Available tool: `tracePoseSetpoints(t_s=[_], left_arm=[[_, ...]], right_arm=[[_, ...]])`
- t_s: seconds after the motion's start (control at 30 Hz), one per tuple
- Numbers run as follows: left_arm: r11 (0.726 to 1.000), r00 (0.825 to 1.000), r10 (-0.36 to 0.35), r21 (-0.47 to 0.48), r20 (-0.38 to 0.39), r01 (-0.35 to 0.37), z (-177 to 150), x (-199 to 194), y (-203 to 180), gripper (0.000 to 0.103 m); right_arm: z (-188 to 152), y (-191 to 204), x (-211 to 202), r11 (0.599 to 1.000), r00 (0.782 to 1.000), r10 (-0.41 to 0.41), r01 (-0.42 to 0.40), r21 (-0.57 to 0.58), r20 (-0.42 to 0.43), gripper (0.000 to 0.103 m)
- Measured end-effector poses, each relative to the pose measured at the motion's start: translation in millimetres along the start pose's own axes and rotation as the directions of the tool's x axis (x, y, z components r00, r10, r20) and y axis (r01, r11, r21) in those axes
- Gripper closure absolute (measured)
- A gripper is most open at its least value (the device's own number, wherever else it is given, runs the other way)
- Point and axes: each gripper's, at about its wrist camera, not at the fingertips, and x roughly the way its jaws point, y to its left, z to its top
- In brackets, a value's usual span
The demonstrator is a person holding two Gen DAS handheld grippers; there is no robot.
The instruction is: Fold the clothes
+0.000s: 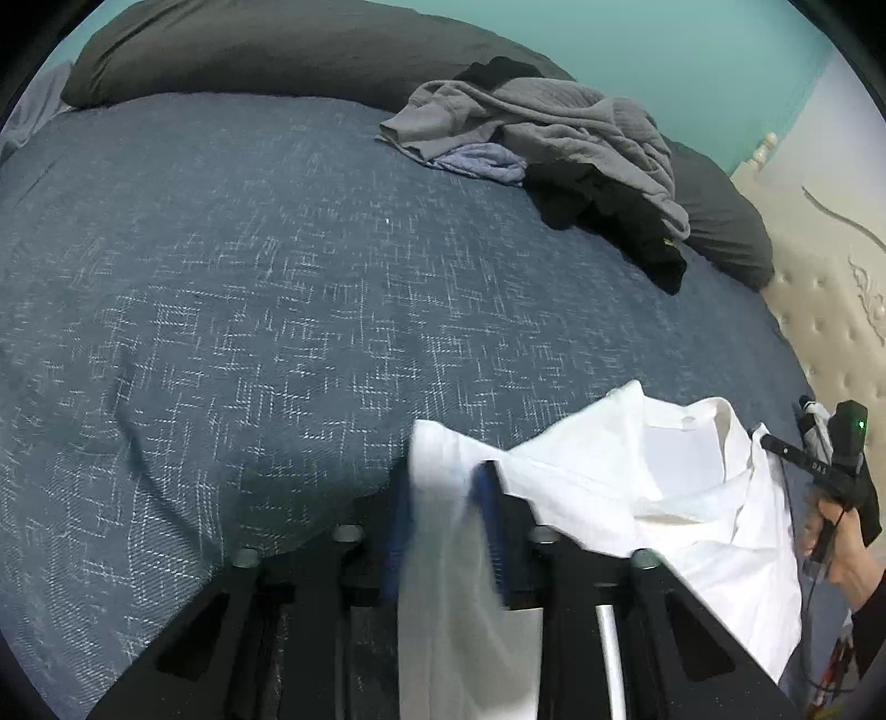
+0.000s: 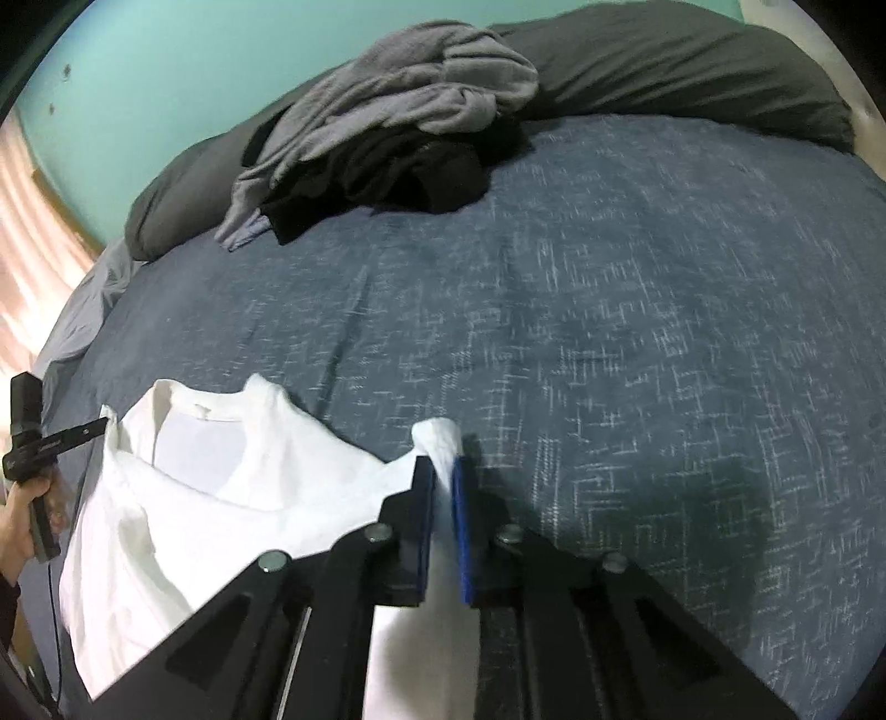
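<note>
Left hand-held gripper [image 1: 448, 498] clamped on one shoulder of white shirt [image 1: 692, 498], right hand-held gripper [image 2: 440, 471] clamped on the other; shirt hung between them over bed [image 1: 277, 304]; clothes pile [image 1: 554, 144] lay near pillows [image 1: 277, 50]

Bed [image 1: 277, 288]: I see it covered by a dark blue spread with a pale crosshatch weave; most of the surface is bare.
Pillows [image 1: 266, 50]: I count two dark grey ones along the far edge, against the teal wall.
Clothes pile [image 1: 554, 138]: a grey garment, a black one and a light blue piece heaped together, lying on the spread and against the pillows.
White shirt [image 2: 183, 498]: at the near edge; I cannot tell whether it rests on the spread.
</note>
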Motion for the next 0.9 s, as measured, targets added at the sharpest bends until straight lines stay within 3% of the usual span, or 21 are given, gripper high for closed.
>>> tracePoseSetpoints(t_s=[0.2, 0.37, 0.9], left_arm=[[1.0, 0.998, 0.011, -0.003, 0.061, -0.011, -5, -29, 1, 0.097], [0.998, 0.995, 0.007, -0.062, 0.099, 0.0, 1, -52, 16, 0.097], [0.996, 0.999, 0.03, -0.085, 0.011, -0.029, 21, -3, 18, 0.097]], right_arm=[[0, -5, -43, 1.0, 0.988, -0.004, 0.004, -0.001, 0.152, 0.099], [7, -19, -70, 0.997, 0.972, -0.031, 0.013, 0.076, 0.231, 0.099], [13, -31, -15, 0.981, 0.983, -0.157, 0.145, 0.127, 0.093, 0.099]])
